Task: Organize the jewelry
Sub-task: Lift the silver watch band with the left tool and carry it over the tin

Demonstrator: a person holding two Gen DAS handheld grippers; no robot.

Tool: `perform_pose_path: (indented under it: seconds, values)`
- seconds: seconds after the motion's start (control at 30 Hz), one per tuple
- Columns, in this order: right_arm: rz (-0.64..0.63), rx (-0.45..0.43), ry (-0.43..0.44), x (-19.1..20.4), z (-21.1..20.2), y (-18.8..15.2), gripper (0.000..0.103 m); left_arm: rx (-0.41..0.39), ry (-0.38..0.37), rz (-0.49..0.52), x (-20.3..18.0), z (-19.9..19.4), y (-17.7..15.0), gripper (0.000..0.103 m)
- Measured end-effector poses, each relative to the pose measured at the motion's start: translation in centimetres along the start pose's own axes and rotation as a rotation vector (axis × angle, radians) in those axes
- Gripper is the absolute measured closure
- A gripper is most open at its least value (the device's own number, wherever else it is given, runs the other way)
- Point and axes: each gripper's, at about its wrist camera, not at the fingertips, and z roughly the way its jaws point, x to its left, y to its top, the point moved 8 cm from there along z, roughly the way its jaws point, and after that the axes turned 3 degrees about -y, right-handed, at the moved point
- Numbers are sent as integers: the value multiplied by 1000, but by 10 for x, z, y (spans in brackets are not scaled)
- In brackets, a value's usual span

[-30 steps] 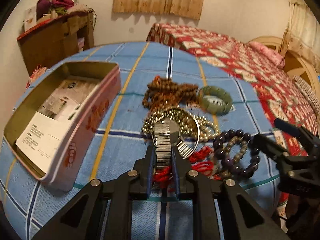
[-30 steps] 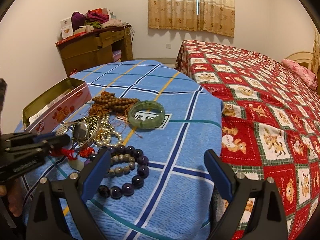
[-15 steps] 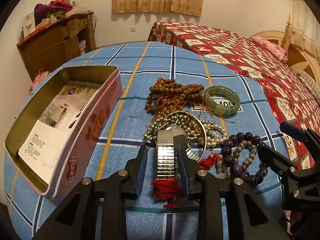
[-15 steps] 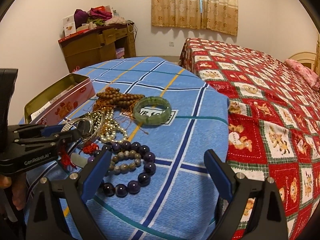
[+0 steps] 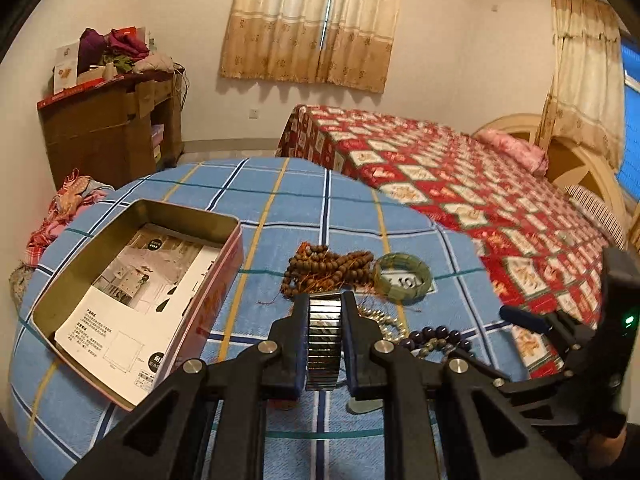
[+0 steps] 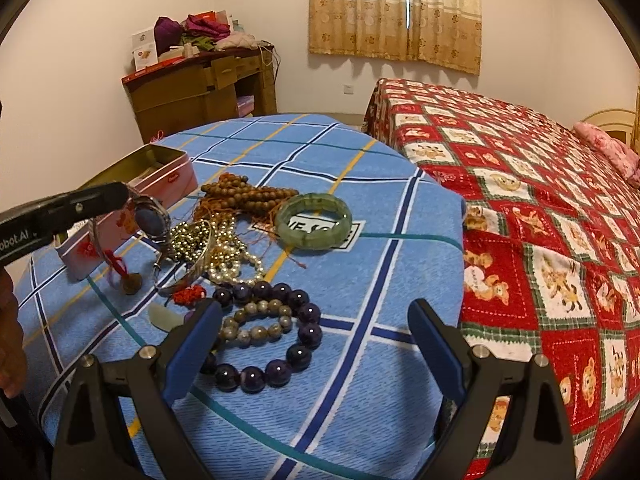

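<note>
Left gripper (image 5: 325, 318) jaws just closed, clamped on wristwatch (image 5: 324, 344) band, clear of surface (image 5: 352, 208); right gripper (image 6: 316, 338) jaws apart over purple bead bracelet (image 6: 276, 334).

Right gripper (image 6: 316, 344): blue-padded jaws wide apart, nothing between them, above the dark purple round-bead bracelet (image 6: 276, 332).
Left gripper (image 6: 120, 196): holds a silver metal wristwatch (image 6: 150, 218) lifted off the blue checked counter (image 6: 360, 380).
Green jade bangle (image 6: 314, 220): flat, mid-counter.
Pink tin box (image 6: 160, 178): open, left edge.
</note>
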Motion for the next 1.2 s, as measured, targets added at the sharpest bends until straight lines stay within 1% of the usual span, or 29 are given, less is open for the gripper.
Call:
perform_pose_path:
  seconds: [0.07, 0.13, 0.17, 0.23, 0.27, 0.33, 0.4, 0.43, 0.5, 0.53, 0.6, 0.67, 0.8, 0.87, 1.0, 1.13, 1.2]
  values:
    - [-2, -3, 1, 0, 0, 0, 7, -33, -20, -3, -2, -8, 8, 88]
    - [1, -3, 1, 1, 1, 0, 7, -44, -42, 25, -9, -11, 12, 88]
    - [0, 1, 3, 1, 1, 0, 7, -20, -36, 55, -13, -6, 9, 88]
    - [-6, 5, 9, 2, 1, -1, 7, 16, -32, 61, -15, 4, 0, 88]
    - [-11, 4, 15, 3, 0, -1, 10, 28, -45, 47, -15, 7, -5, 88]
    - [-19, 5, 30, 6, -1, -1, 17, 33, -43, 48, -18, 10, -8, 88]
    - [-24, 13, 47, 8, -1, -2, 27, 3, -51, 51, -20, 2, -3, 88]
    - [-26, 22, 54, 9, 1, -3, 29, -15, -62, 53, -22, -2, 0, 88]
    - [-30, 41, 59, 11, 6, -6, 37, -42, -86, 67, -26, -11, 8, 88]
    - [-30, 47, 60, 11, 7, -7, 38, -36, -90, 77, -27, -11, 7, 88]
    - [-30, 41, 68, 13, 5, -7, 38, -7, -74, 84, -25, -3, 1, 88]
    - [-36, 28, 75, 15, 1, -5, 38, 49, -71, 80, -20, 11, -13, 88]
    - [-28, 26, 74, 13, 1, -5, 38, 133, -48, 74, -13, 31, -36, 88]
    - [-19, 29, 77, 11, 2, -4, 38, 141, -50, 72, -11, 33, -40, 88]
    - [-20, 33, 81, 12, 3, -5, 38, 105, -63, 59, -11, 25, -34, 88]
    - [-21, 32, 82, 13, 3, -5, 38, 10, -89, 53, -17, -3, -8, 89]
    - [-24, 29, 85, 14, 2, -5, 38, -25, -104, 56, -19, -15, 5, 89]
